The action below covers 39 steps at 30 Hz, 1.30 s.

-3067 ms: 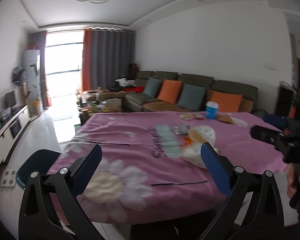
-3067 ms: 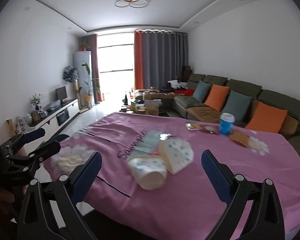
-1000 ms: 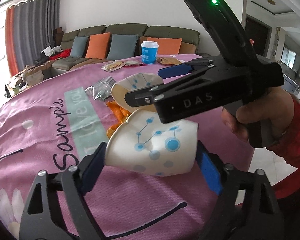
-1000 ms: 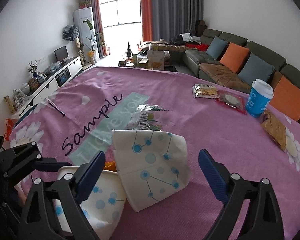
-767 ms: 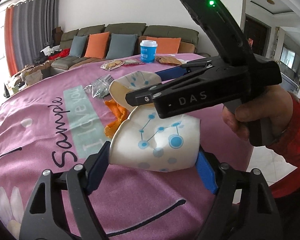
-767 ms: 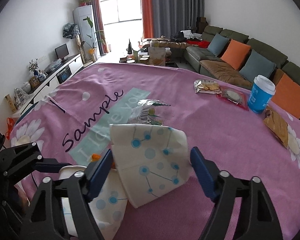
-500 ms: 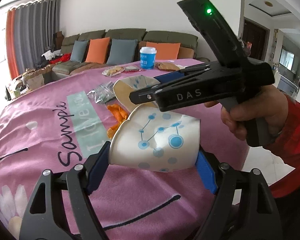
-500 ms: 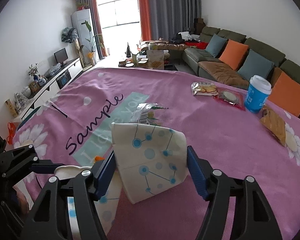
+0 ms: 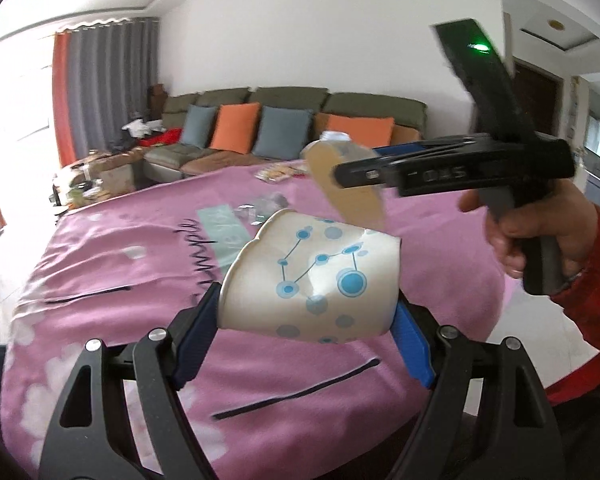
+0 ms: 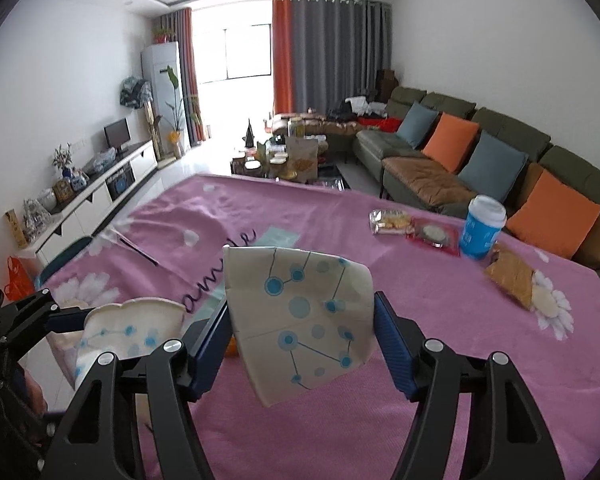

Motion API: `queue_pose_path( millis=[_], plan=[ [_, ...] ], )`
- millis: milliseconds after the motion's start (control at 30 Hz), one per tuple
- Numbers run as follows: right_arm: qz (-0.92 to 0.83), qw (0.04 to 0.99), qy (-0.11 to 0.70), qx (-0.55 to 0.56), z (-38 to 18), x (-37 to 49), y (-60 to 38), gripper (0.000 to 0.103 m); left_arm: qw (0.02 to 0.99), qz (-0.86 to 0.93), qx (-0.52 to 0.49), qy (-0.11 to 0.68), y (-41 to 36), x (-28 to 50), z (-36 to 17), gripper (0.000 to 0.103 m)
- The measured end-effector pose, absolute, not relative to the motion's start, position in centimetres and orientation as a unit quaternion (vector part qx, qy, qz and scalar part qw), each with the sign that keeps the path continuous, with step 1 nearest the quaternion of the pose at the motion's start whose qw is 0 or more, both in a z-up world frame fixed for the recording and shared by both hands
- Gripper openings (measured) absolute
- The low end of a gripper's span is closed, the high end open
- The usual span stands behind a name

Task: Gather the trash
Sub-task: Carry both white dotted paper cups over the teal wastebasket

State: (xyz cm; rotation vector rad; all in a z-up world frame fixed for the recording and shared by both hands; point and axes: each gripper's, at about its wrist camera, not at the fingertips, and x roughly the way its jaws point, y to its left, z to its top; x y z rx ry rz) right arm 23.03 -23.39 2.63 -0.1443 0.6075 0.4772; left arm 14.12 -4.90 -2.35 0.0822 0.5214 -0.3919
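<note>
A living room with a sofa (image 10: 460, 160) is lying behind the counter's pink cloth (image 10: 440, 360). The left hand-held gripper (image 9: 306, 328) is pinching one crumpled paper cup (image 9: 312, 276) above the cloth; the right hand-held gripper (image 10: 300, 340) is pinching another flattened cup (image 10: 300, 312). Both cups are buckling, so either may be slipping free and dropping.

White crushed paper cups (image 9: 312, 276) dotted blue and grey; pink daisy-printed bench cloth (image 10: 440, 300); far right, blue white-lidded cup (image 10: 482, 232).
</note>
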Motion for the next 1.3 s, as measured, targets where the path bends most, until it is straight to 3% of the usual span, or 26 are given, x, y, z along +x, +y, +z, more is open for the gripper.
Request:
queue_pose_path(
  millis=[767, 1300],
  plan=[
    [0.315, 0.926, 0.194, -0.077, 8.2, 14.0, -17.8, 0.066, 0.988, 0.022, -0.007, 0.153, 4.9, 2.2, 4.2, 0.078],
    [0.423, 0.888, 0.162, -0.083, 10.2, 12.5, -9.5, 0.066, 0.978, 0.183, -0.024, 0.096, 12.6, -5.0, 9.1, 0.078]
  ],
)
